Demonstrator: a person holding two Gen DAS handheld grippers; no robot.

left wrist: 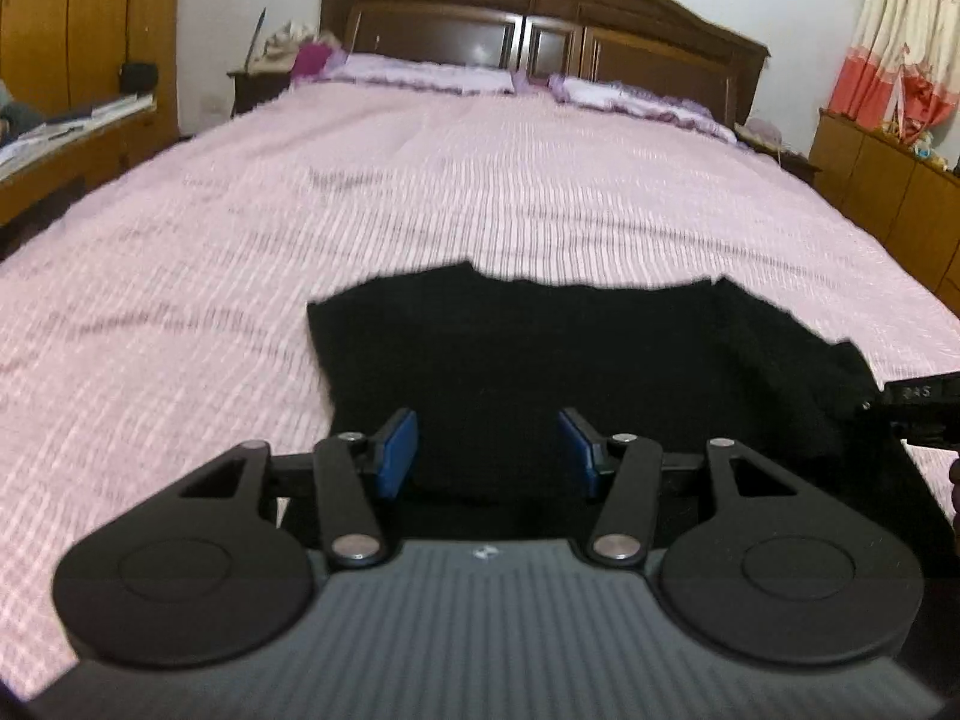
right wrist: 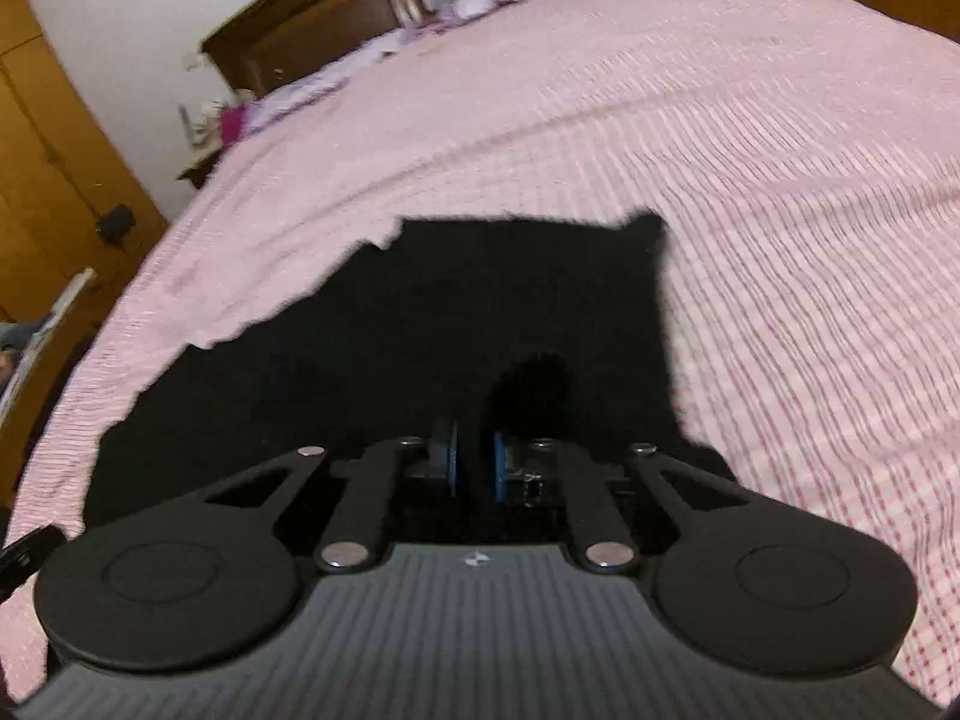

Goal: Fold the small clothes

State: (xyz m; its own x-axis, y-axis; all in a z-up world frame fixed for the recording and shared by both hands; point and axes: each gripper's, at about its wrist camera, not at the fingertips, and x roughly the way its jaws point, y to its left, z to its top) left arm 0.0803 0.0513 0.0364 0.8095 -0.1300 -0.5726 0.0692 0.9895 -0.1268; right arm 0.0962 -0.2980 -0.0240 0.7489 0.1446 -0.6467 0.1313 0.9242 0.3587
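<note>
A black garment [left wrist: 540,348] lies flat on the pink striped bedcover [left wrist: 390,192] near the bed's front edge. My left gripper [left wrist: 487,438] hovers open over the garment's near left part, and nothing sits between its blue pads [left wrist: 396,450]. In the right wrist view the same black garment [right wrist: 420,312] spreads ahead and to the left. There my right gripper [right wrist: 473,450] has its blue pads close together, with a raised tuck of black cloth just beyond them. Part of the right gripper [left wrist: 924,408] shows at the left view's right edge, at the garment's right corner.
Two lilac pillows [left wrist: 432,75] rest against the dark wooden headboard [left wrist: 540,6] at the far end. A wooden wardrobe [left wrist: 90,18] and desk stand left of the bed. On the right are a low cabinet [left wrist: 888,180] and a curtain [left wrist: 900,36]. Bare bedcover [right wrist: 750,180] stretches beyond the garment.
</note>
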